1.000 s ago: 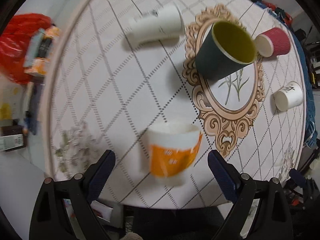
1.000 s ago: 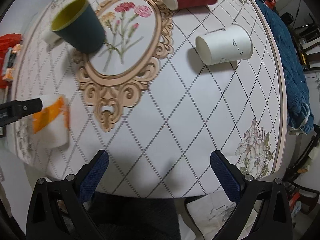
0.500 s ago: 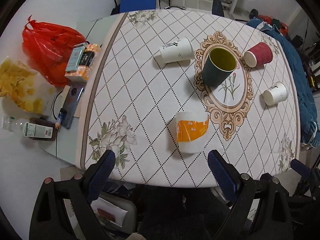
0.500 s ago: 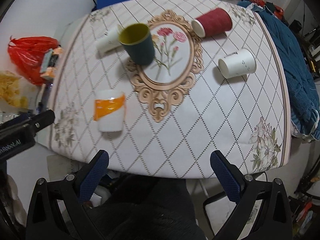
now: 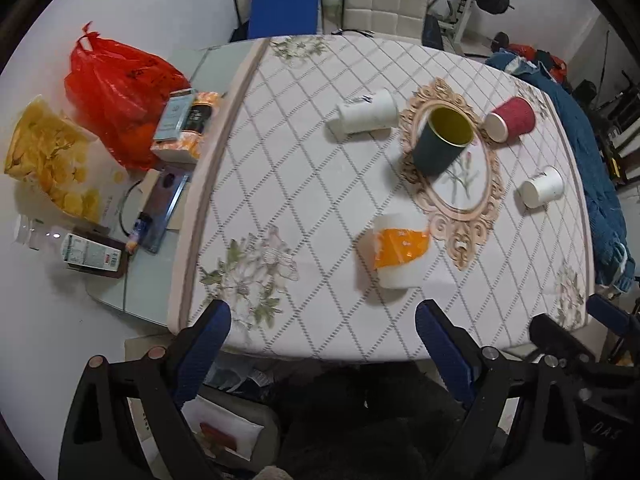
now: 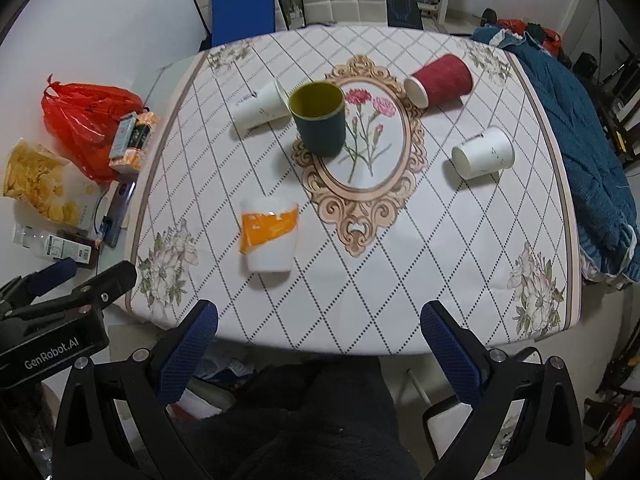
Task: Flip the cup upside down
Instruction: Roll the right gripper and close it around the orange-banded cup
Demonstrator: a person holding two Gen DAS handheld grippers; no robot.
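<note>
A white cup with an orange band stands upside down on the table near its front edge; it also shows in the right wrist view. A dark green cup with a yellow inside stands upright by the oval flower print. My left gripper is open and empty, raised well back over the table's front edge. My right gripper is open and empty, also raised in front of the table. The left gripper's body shows at the lower left of the right wrist view.
Two white paper cups and a red ribbed cup lie on their sides on the table. A red bag, snack packs and a phone lie on a glass side surface at left. A blue cloth hangs at right. Chairs stand behind.
Both grippers have pulled up and back from the table, so more of the room shows. The orange-banded cup stays standing upside down where it was left.
</note>
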